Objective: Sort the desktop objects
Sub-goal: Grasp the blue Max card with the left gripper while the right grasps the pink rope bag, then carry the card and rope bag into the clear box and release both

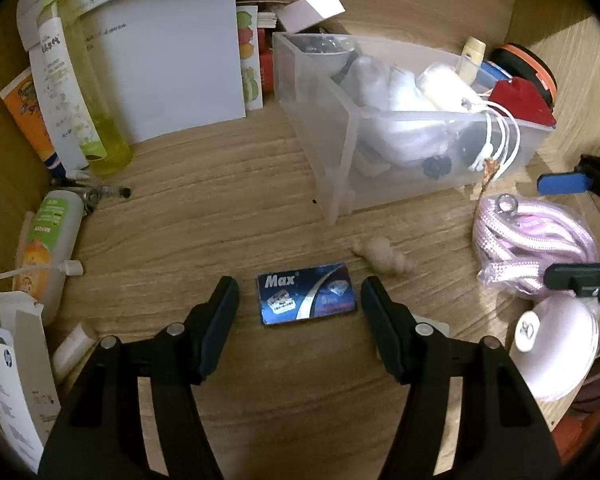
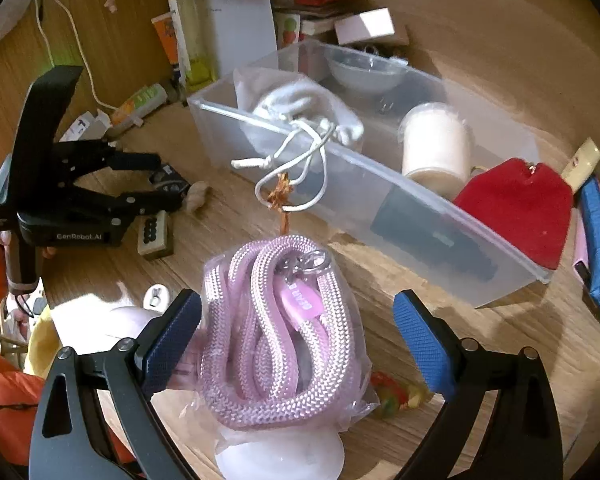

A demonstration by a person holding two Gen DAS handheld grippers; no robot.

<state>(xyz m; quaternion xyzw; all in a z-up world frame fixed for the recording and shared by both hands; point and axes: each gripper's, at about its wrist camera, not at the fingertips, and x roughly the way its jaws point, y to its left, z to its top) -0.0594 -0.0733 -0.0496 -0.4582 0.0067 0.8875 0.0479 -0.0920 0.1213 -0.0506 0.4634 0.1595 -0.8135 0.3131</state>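
In the left wrist view, your left tool [image 1: 300,304] sits low at the bottom centre of the frame, its jaws half spread on either side of the blue "Max" razor-blade box [image 1: 306,298]. That box lies flat on the wooden surface [image 1: 220,208], with a clear gap to each pad, so nothing is gripped yet; you seem to have lined it up so the short sides face the pads. Above it, at centre right, stands the clear plastic bin [image 1: 340,168], already crowded with white cord and bottles, probably where the sorted things go. A beige lump [image 1: 384,256] lies just right of the box.

In the right wrist view, your right tool [image 2: 298,344] is at the bottom centre, jaws wide around the bagged pink rope [image 2: 280,340]. The left blue pad [image 2: 172,344] is at the wrapper's edge, whether touching I cannot tell, and the right pad stands well apart, so the rope is not clamped. It rests on a white round object [image 2: 280,458], which lifts it into easy reach. The bin fills the upper right of the frame.
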